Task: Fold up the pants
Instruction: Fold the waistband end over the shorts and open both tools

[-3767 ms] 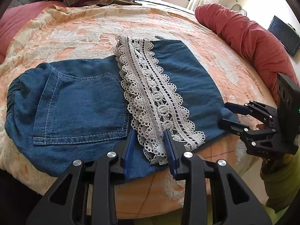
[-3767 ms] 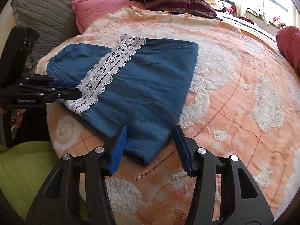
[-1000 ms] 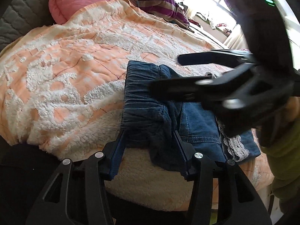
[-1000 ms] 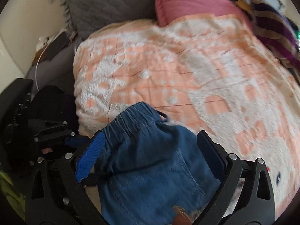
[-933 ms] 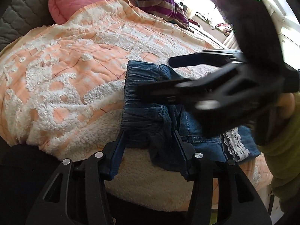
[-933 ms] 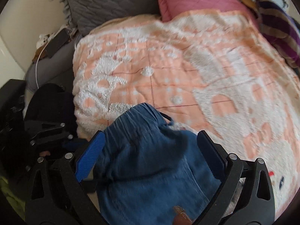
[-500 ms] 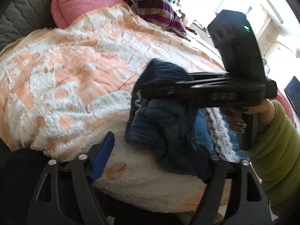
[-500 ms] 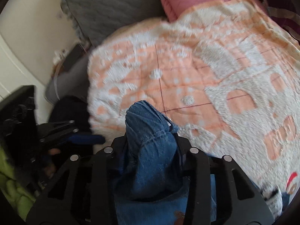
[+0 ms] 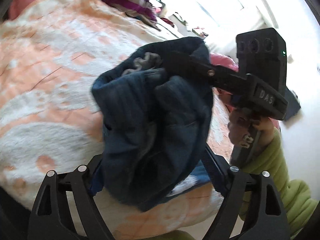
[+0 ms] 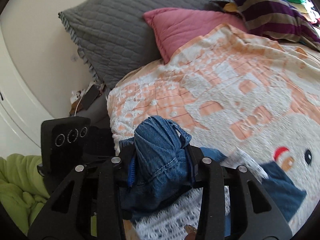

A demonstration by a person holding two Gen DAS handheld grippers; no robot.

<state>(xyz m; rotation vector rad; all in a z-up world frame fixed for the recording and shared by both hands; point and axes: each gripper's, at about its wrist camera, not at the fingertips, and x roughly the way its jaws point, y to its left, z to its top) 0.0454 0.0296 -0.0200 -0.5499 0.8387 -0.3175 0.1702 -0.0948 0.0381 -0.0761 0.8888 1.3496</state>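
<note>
The blue denim pants (image 9: 158, 120) with white lace trim (image 10: 172, 220) are bunched and lifted off the orange-and-white blanket (image 9: 50, 76). My right gripper (image 10: 160, 168) is shut on the gathered waistband end (image 10: 158, 146); it also shows in the left wrist view (image 9: 180, 64), clamped on the top of the bundle. My left gripper (image 9: 152, 172) has its jaws wide apart on either side of the hanging denim, whose bulk hides the fingertips. The rest of the pants lie on the bed (image 10: 284, 188).
A grey quilted pillow (image 10: 112, 30), a pink pillow (image 10: 186, 26) and a striped cushion (image 10: 276, 14) lie at the head of the bed. A dark phone with a cable (image 10: 88, 100) lies beside the mattress. The person's green sleeve (image 9: 284, 186) is at right.
My right gripper closed on the waistband and lifted the denim up from the bed. My left gripper let go and opened wide. The bundle now hangs higher in front of the left camera.
</note>
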